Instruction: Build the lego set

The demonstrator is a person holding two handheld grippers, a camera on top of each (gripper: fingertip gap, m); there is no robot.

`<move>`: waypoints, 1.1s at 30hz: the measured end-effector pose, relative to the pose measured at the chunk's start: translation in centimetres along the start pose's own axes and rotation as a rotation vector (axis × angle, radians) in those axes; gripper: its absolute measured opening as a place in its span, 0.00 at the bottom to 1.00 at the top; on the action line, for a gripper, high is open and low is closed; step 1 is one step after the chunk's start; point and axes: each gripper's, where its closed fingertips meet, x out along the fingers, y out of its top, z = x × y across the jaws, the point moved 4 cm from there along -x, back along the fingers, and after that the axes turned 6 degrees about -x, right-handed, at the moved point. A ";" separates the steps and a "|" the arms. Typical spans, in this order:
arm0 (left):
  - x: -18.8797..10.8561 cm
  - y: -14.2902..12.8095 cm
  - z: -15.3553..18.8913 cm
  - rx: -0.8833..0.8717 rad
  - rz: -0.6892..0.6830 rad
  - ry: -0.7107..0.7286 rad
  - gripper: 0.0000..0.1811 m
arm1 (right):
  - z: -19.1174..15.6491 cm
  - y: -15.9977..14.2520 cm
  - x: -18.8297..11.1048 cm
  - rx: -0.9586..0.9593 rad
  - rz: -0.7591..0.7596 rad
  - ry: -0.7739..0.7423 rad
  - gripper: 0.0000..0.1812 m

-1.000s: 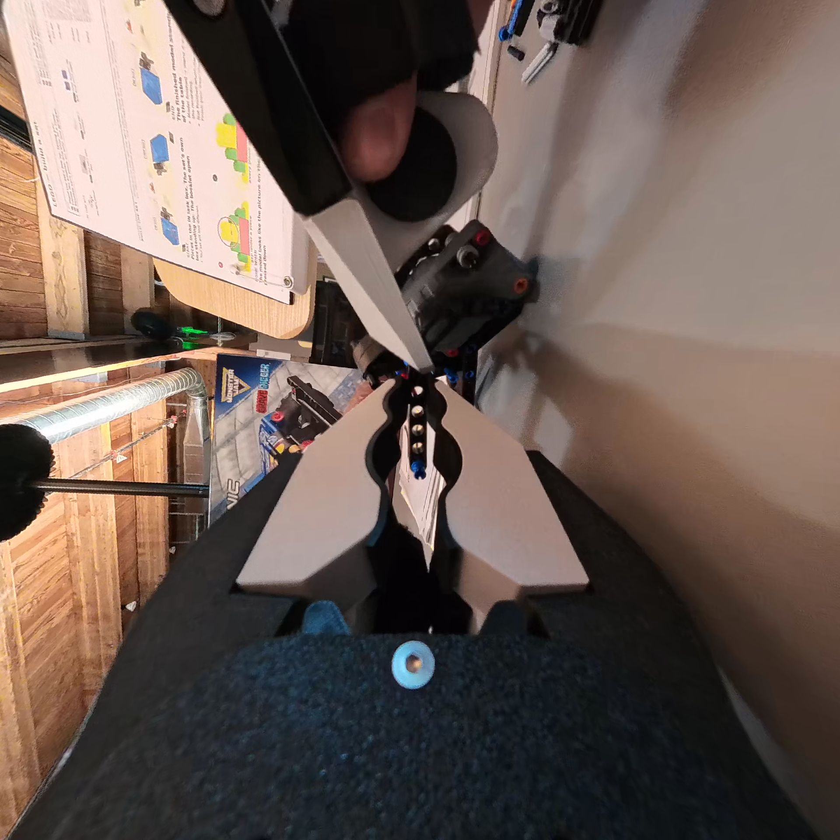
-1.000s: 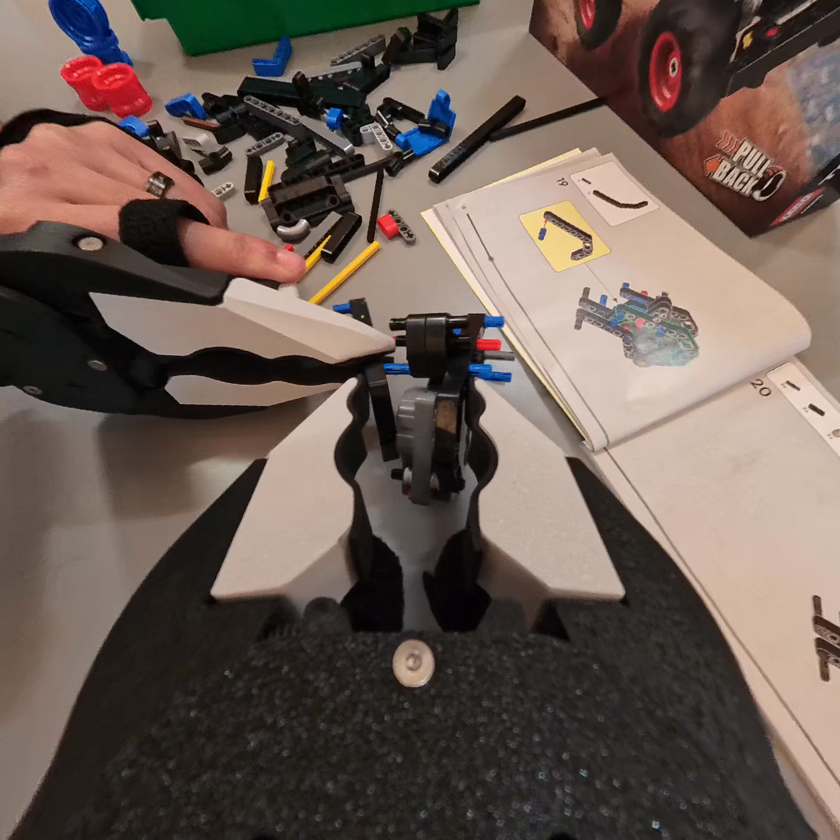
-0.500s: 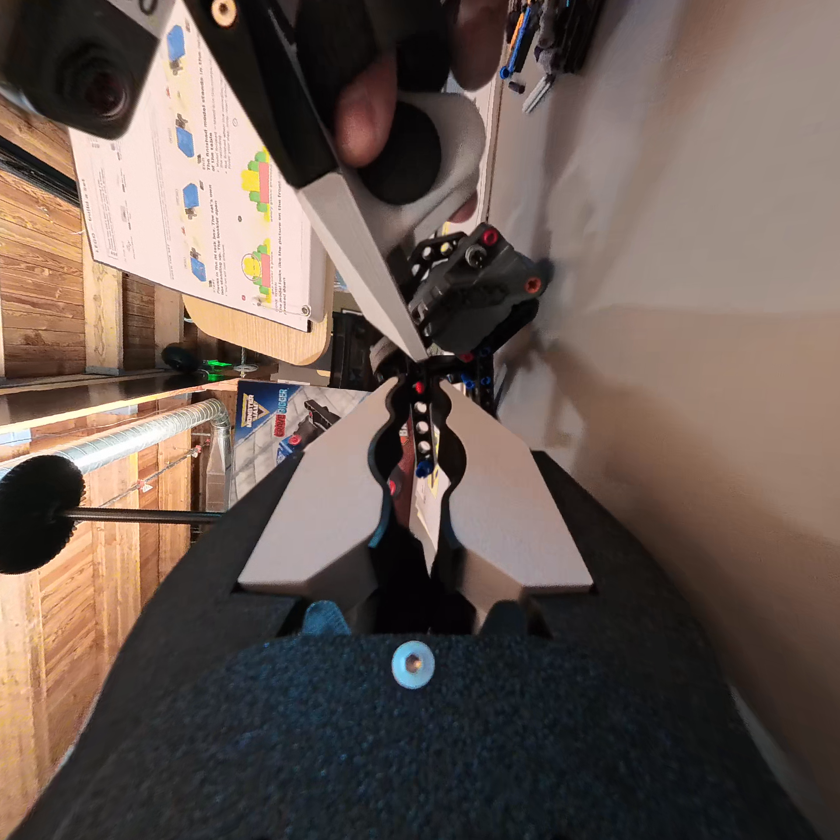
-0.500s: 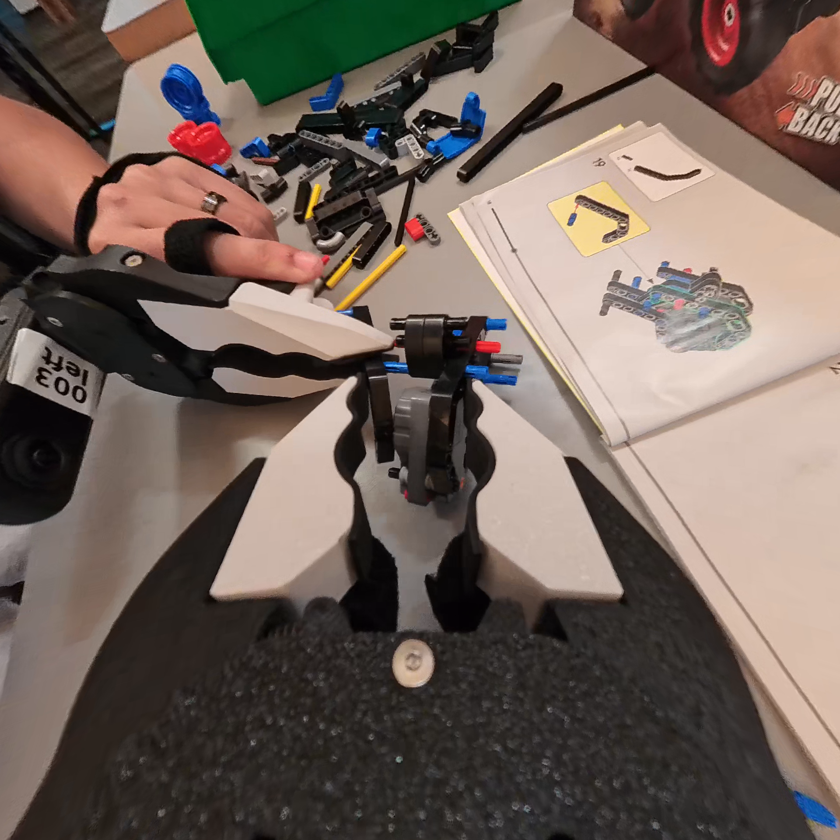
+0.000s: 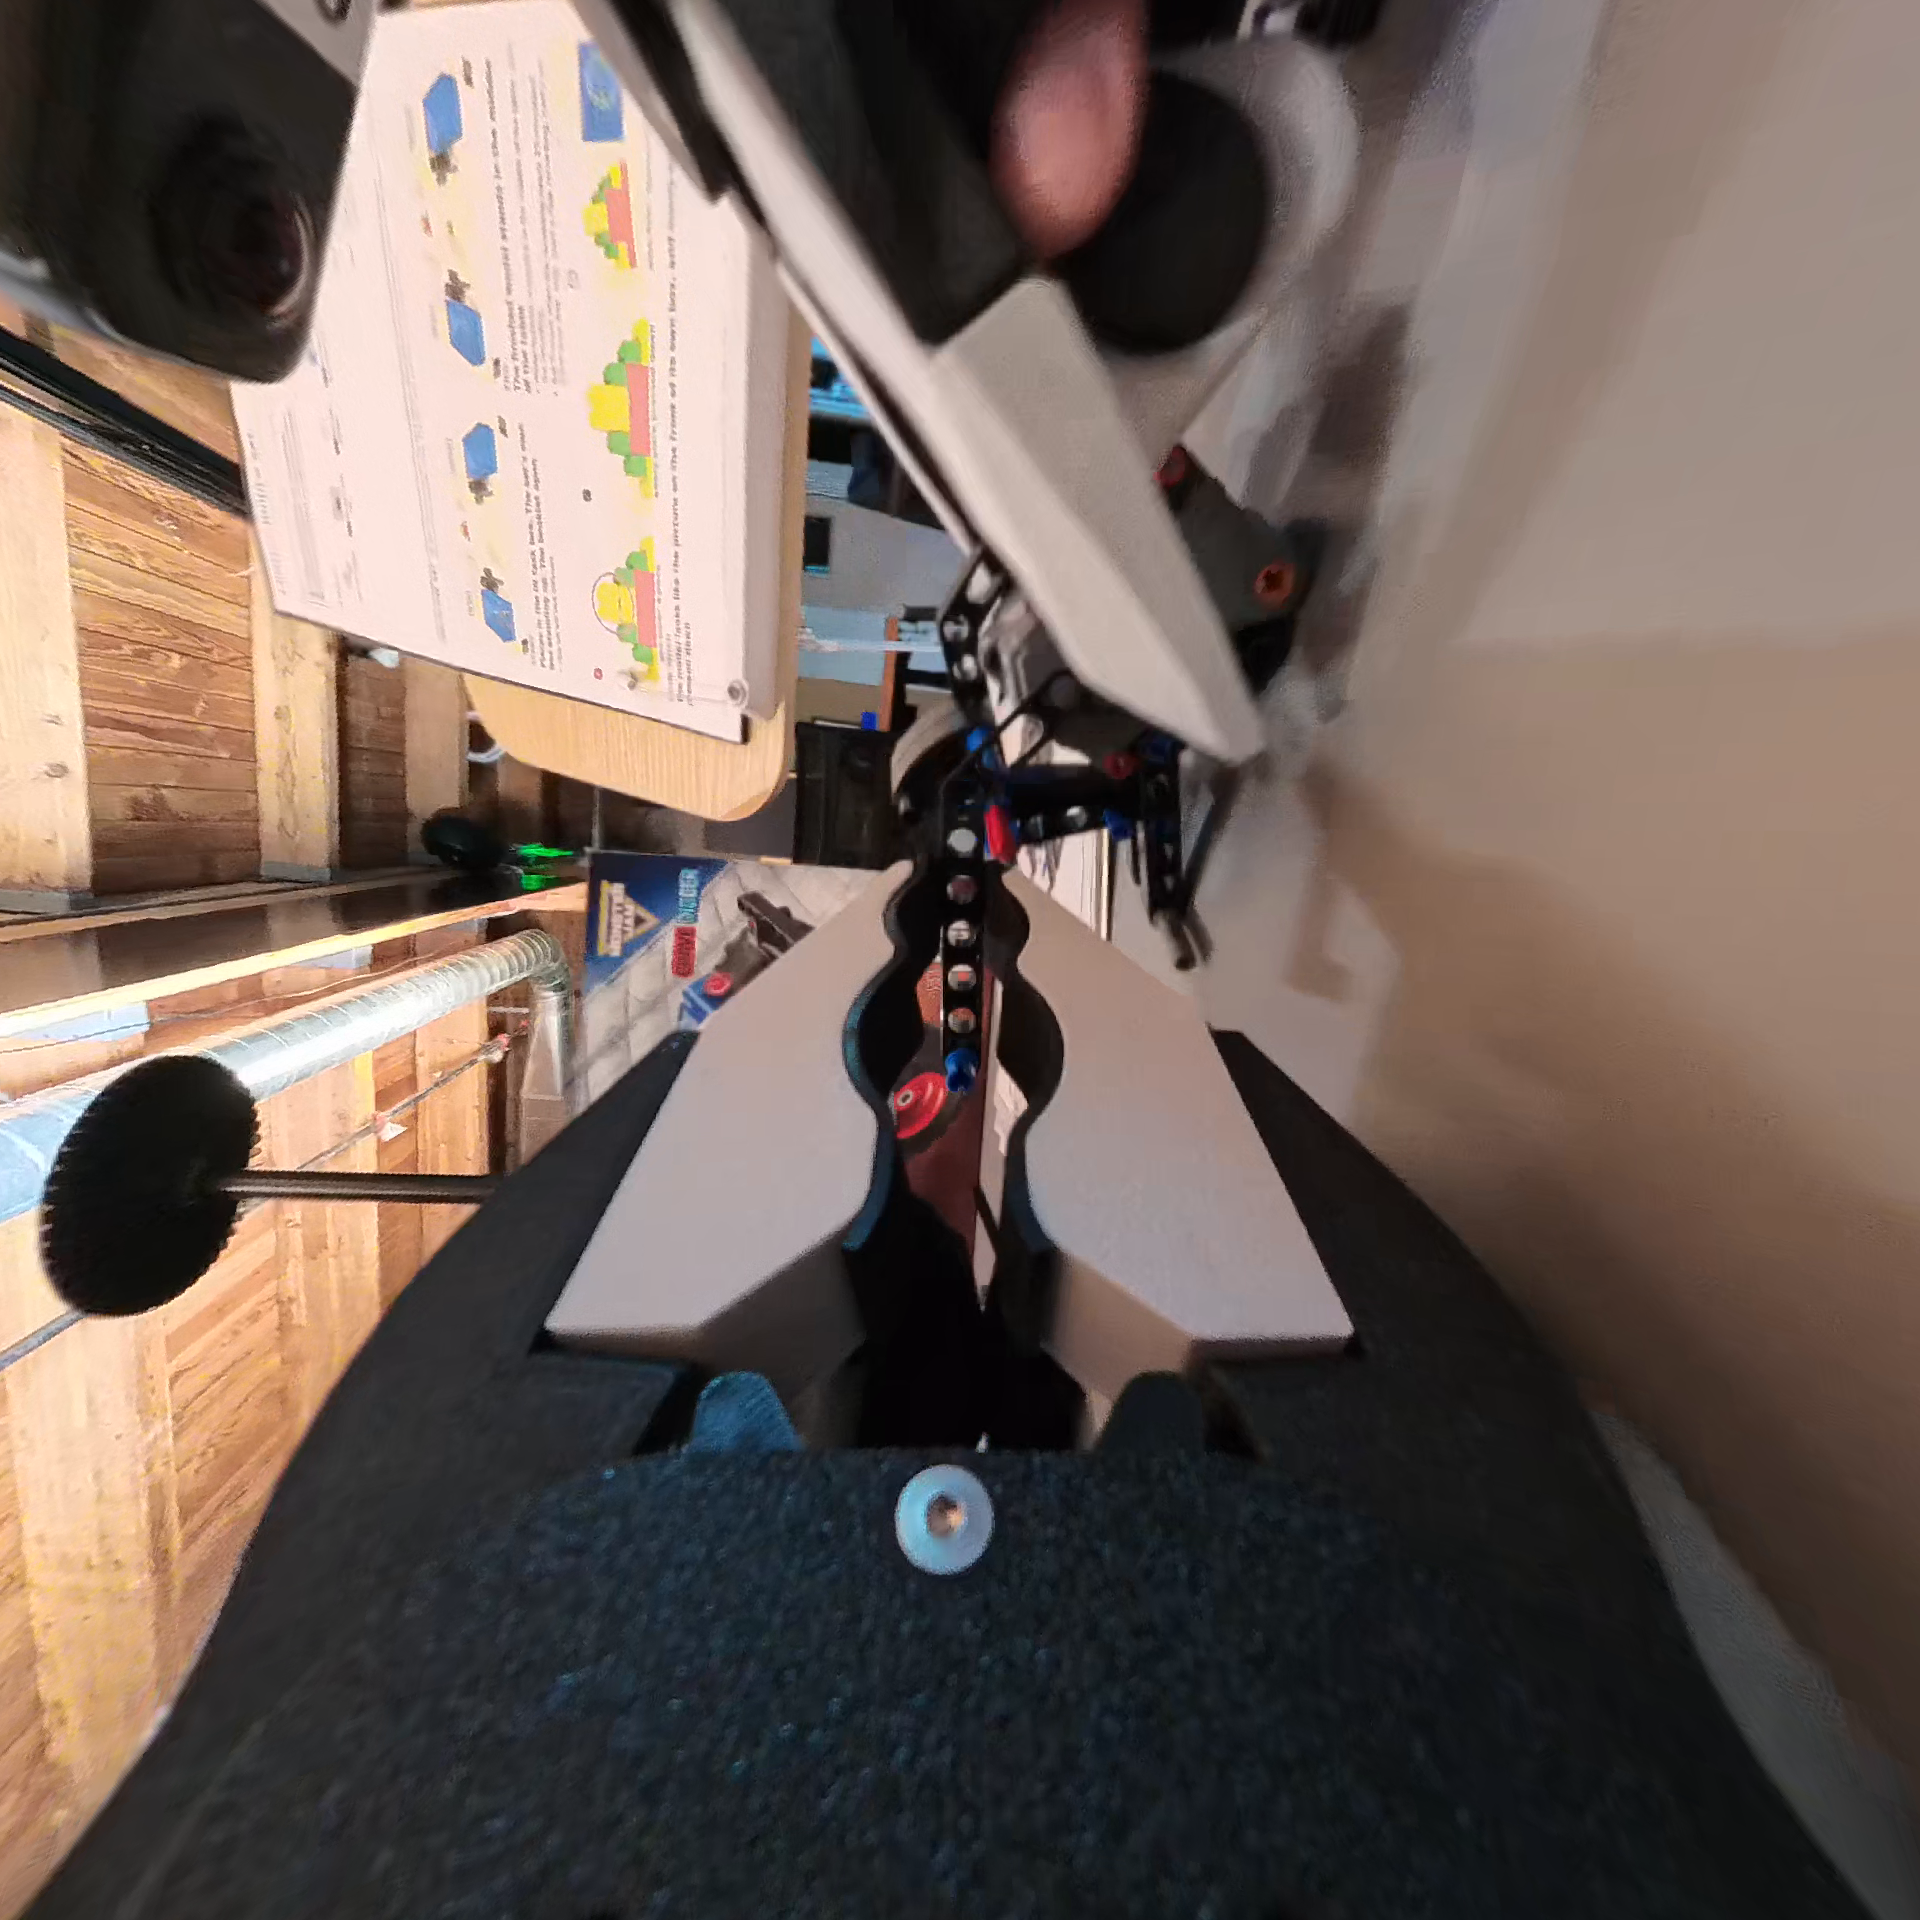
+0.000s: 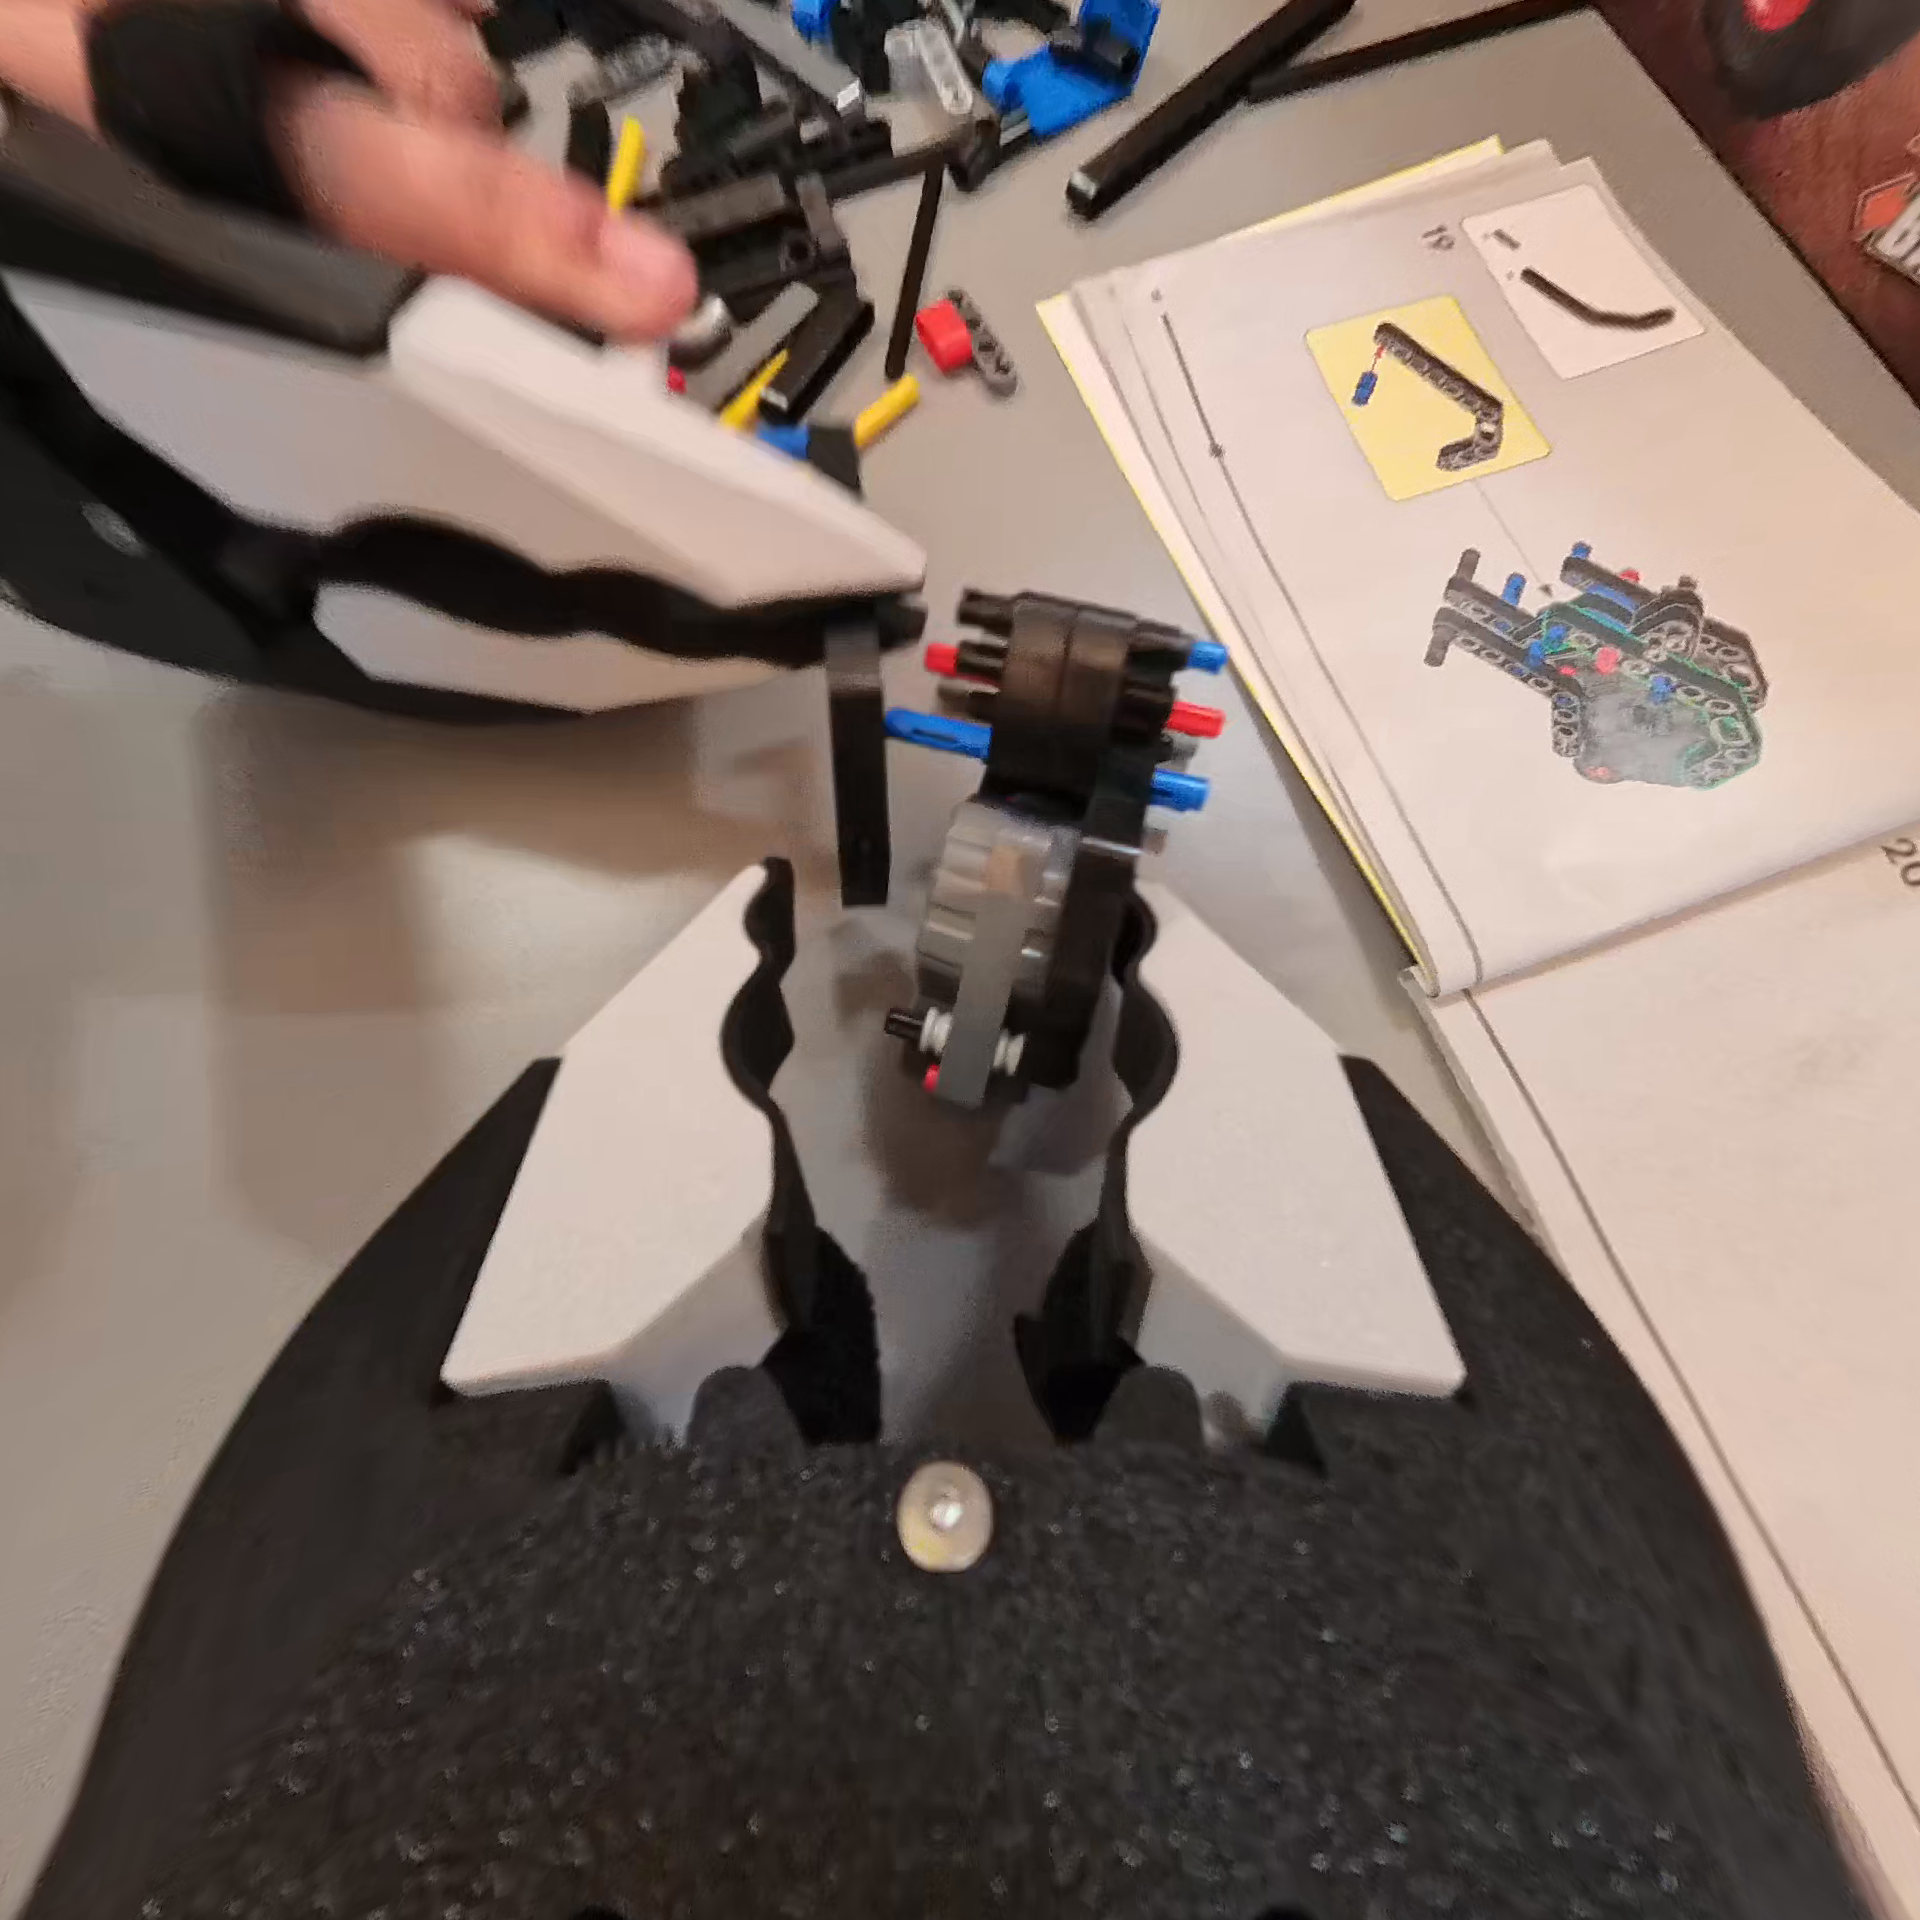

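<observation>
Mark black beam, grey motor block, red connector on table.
black beam [image 6: 860,774], right wrist view, middle of its flat face
grey motor block [image 6: 992,914], right wrist view, ribbed grey side
red connector [image 6: 943,330], right wrist view, red end

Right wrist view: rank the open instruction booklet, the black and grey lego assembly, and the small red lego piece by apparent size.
1. Open instruction booklet
2. Black and grey lego assembly, though nearness to the camera inflates it
3. Small red lego piece

Warm indoor light, fairly bright. Strong motion blur smears the person's hand [image 6: 416,177] and the scattered black, blue and yellow plastic pieces [image 6: 831,208]; the edges bend from the wide lens.
</observation>
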 end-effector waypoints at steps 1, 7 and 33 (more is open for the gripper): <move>-0.1 -0.3 -0.1 -0.005 0.011 -0.027 0.03 | -0.1 -0.3 0.3 -0.023 -0.027 -0.022 0.31; -0.7 -2.1 -1.2 -0.057 0.066 -0.124 0.03 | -0.1 -0.8 0.3 0.063 -0.034 0.030 0.19; -2.8 0.4 -2.9 -0.378 0.073 -0.553 0.03 | -3.0 -1.2 -3.2 0.331 -0.018 0.502 0.31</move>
